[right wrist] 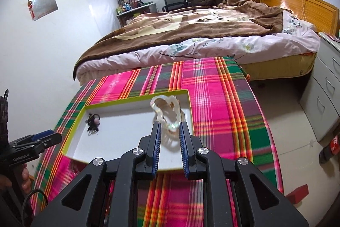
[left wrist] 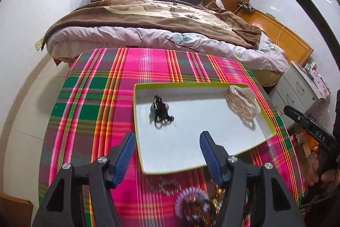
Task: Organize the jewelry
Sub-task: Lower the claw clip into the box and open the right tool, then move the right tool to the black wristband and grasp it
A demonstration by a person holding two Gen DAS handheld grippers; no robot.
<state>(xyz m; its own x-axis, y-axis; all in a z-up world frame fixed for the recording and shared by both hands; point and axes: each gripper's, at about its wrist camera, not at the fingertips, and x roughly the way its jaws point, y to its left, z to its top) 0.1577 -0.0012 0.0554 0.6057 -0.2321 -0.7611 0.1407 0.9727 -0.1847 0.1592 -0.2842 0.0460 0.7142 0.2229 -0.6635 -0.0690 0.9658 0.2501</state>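
A shallow white tray with a lime rim (left wrist: 191, 84) (right wrist: 136, 97) lies on the plaid table. In it lie a bundle of black hair ties (left wrist: 160, 112) (right wrist: 93, 121) at the left and clear beaded bracelets (left wrist: 242, 104) (right wrist: 167, 112) at the right. My left gripper (left wrist: 167, 137) is open and empty above the tray's near edge. My right gripper (right wrist: 169, 126) is partly open, its fingers on either side of the near end of the clear bracelets, not clamped. More jewelry, a purple coil bracelet (left wrist: 191, 199) and a beaded one (left wrist: 163, 184), lies blurred on the cloth below my left gripper.
The table has a pink, green and orange plaid cloth (left wrist: 95, 103) (right wrist: 223, 99). A bed with a brown blanket (left wrist: 148, 14) stands beyond it. Grey drawers (right wrist: 325, 99) stand at the right. The right gripper's body shows in the left wrist view (left wrist: 308, 129).
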